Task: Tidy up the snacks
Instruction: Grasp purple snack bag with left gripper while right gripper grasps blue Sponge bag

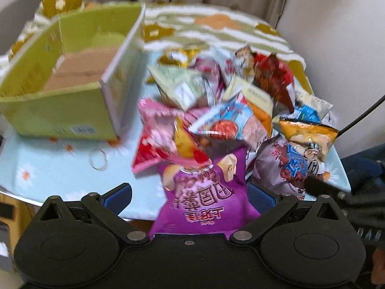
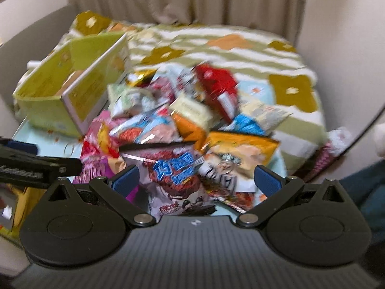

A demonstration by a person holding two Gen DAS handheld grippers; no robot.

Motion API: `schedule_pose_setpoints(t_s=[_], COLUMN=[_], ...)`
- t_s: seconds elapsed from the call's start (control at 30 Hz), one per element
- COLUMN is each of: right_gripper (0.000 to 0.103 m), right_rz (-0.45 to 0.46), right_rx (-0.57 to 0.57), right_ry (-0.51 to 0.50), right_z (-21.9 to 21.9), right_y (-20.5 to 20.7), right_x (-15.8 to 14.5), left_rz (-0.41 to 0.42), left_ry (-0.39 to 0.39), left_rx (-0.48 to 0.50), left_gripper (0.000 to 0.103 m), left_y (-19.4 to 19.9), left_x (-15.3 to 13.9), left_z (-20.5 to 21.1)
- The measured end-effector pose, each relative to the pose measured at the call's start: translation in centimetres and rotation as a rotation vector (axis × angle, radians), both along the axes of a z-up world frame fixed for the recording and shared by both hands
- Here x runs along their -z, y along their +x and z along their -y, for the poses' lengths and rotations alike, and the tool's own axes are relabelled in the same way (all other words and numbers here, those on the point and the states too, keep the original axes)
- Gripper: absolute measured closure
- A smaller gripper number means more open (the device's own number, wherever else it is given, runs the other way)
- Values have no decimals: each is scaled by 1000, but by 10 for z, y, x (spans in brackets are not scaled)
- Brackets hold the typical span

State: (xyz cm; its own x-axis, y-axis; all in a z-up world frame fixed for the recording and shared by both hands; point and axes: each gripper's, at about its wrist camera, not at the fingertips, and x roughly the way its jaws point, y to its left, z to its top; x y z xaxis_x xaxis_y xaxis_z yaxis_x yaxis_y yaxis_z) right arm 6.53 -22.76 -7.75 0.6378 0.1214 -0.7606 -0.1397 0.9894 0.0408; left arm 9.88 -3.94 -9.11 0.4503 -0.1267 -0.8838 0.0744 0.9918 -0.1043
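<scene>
Both views are motion-blurred; fine print on the packets is unreadable.

Left gripper (image 1: 190,193): jaws spread wide. A purple snack bag (image 1: 202,202) lies between the blue finger pads (image 1: 118,196); whether the pads touch it cannot be told. The bag sits at the near edge of the table (image 1: 48,166), which carries a pale blue daisy-print cover.

Right gripper (image 2: 196,179): jaws spread wide, nothing grasped. It hangs over a grey bag with blue lettering (image 2: 173,175) at the near side of the heap.

Snack pile (image 1: 228,110): loose packets heaped on the right half of the table, overlapping one another. An orange-topped bag (image 1: 308,137) lies at the near right, a red bag (image 1: 274,77) at the far side, a pink bag (image 1: 156,134) on the left flank of the heap.

Green cardboard box (image 1: 65,110): stands open on the far left of the table, just beside the pile. Only its brown bottom flaps are visible inside.

A rubber band (image 1: 98,160) lies on the cover near the box. A floral blanket (image 1: 216,26) lies beyond the table.
</scene>
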Motion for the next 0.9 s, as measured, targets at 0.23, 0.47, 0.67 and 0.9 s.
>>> schedule_pose_setpoints(t_s=[0.23, 0.47, 0.67, 0.9], right_gripper=[0, 0, 2, 15], right_rz=[-61, -146, -183, -208], right_rx=[-145, -223, -251, -267], right_ry=[26, 88, 103, 117], right_z=[3, 2, 3, 2], right_y=[19, 38, 43, 50], right_x=[34, 61, 72, 79], left_rz=[-75, -141, -124, -109], left_ry=[-38, -97, -93, -78], left_rx=[-50, -66, -66, -59], left_gripper=[1, 12, 17, 20], left_y=[20, 29, 31, 26], left_x=[32, 53, 54, 49], left_z=[0, -1, 0, 0])
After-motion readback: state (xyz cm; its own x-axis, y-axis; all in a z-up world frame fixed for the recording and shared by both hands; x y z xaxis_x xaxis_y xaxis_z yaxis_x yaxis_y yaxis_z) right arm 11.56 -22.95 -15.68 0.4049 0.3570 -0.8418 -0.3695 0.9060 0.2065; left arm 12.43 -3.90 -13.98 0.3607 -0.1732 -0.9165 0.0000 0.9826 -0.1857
